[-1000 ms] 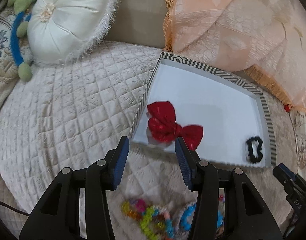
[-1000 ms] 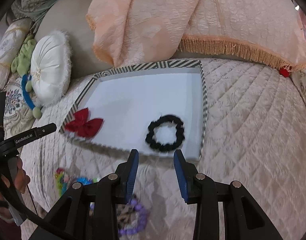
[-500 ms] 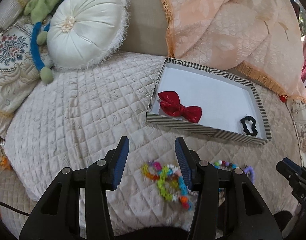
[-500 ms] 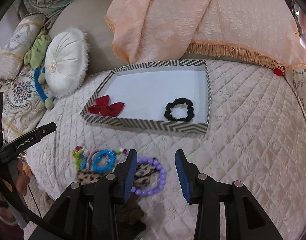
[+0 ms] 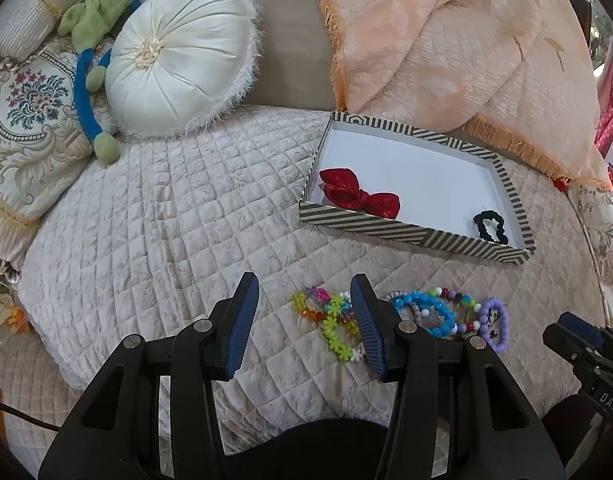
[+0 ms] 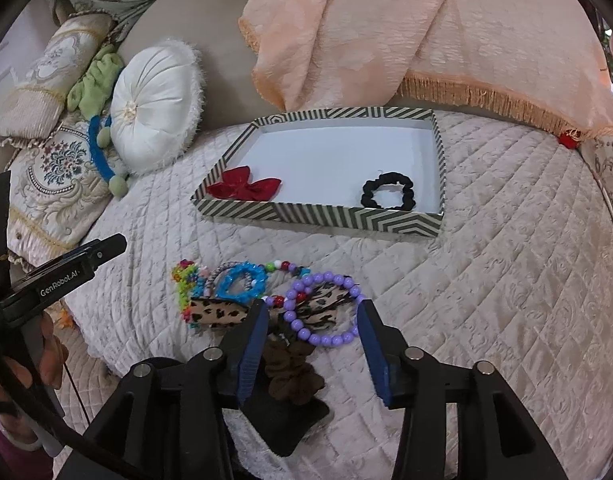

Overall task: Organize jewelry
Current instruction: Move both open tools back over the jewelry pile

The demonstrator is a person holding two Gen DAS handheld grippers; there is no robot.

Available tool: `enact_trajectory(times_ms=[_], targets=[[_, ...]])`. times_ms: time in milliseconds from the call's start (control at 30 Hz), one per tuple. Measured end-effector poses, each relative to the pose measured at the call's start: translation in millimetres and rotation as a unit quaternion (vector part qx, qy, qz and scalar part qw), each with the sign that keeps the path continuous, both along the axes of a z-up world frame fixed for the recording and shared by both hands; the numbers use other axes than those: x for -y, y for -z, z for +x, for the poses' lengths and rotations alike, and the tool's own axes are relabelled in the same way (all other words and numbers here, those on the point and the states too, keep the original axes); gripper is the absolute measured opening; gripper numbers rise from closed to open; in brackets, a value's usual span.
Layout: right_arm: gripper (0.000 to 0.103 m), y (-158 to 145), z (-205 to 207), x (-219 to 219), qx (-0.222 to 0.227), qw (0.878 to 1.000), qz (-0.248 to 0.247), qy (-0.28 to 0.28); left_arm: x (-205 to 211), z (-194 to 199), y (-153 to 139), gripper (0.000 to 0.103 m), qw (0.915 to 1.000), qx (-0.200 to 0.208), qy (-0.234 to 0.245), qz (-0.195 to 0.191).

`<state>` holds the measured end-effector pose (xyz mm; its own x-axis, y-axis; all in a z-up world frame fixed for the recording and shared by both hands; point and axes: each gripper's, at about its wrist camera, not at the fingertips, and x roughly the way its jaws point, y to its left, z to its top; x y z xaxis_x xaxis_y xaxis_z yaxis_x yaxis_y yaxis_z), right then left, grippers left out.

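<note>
Both grippers hang spread and empty over the quilted bed (image 5: 154, 216); left gripper (image 5: 304, 300) left of the bracelet pile; right gripper (image 6: 312, 318) above the purple bead bracelet (image 6: 322, 308); farther off, the striped tray (image 6: 326, 214) holds a red bow (image 6: 246, 189) and black scrunchie (image 6: 388, 191).

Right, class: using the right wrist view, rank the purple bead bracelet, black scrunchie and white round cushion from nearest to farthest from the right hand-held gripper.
1. Purple bead bracelet: on the quilt, just ahead of the open right hand-held gripper.
2. Black scrunchie: farther ahead, in the striped tray's near right corner.
3. White round cushion: far left, against the backrest.
</note>
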<state>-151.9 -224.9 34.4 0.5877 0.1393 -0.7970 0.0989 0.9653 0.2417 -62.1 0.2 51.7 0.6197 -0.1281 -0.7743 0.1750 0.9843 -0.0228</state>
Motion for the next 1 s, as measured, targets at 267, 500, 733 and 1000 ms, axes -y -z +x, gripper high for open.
enact_trajectory(times_ms=[267,500,733,1000], targets=[[0.05,-4,-6,3,0.002,1.0,0.0,0.004,-7,-1,2,0.047,0.9999,-0.014,0.002,-0.009],[0.051,10,-5,12,-0.017,1.0,0.016,0.005,-22,15,17,0.047,0.9963,-0.071,-0.001,-0.049],[0.051,28,3,20,-0.035,0.999,0.022,0.009,-23,22,41,0.047,0.9913,-0.115,0.01,-0.064],[0.051,50,12,29,-0.051,0.998,0.021,0.012,-18,29,72,0.047,0.9838,-0.164,0.03,-0.067]])
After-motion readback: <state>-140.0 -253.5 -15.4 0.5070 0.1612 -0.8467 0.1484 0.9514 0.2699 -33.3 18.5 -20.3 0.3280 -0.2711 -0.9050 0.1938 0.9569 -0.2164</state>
